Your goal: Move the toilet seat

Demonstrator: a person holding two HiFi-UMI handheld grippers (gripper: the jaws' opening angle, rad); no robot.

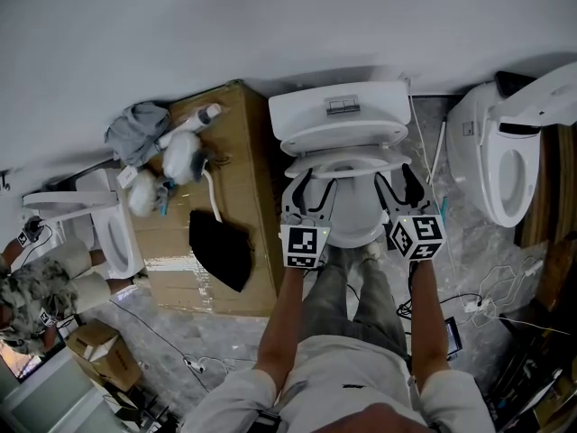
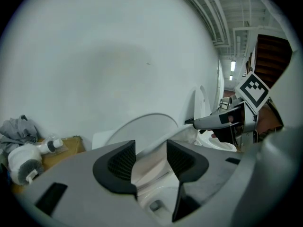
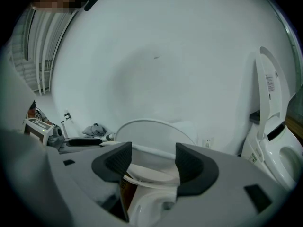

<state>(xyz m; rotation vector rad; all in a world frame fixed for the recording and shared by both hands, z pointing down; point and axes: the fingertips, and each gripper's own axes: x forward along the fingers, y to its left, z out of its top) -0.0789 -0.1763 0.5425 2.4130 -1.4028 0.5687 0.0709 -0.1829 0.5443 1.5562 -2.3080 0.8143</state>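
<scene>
- Left gripper: jaws pretty narrow. The seat rim fills the whole gap between the pads, so it looks pinched. The pads themselves hide the exact contact.
- Right gripper: jaws set wider. The seat ring runs pad to pad and it looks clamped on.
- The seat hangs partly raised over the bowl, at 12 o'clock from the person. The lid is tipped up toward the tank.
- From the head view, the two marker cubes and the forearms cover the bowl's front edge at its 6 o'clock.
- There's a second toilet at 3 o'clock, and its raised lid runs off the frame.
- At 9 o'clock is a cardboard sheet with a black cloth, a grey rag and some white fluffy bits I honestly can't identify.
- At 8 o'clock somebody else is mostly cut off by the edge.
- The floor is grey and marble-looking, with cables trailing at 4 o'clock.
- A plain white wall runs across 12 o'clock.
</scene>
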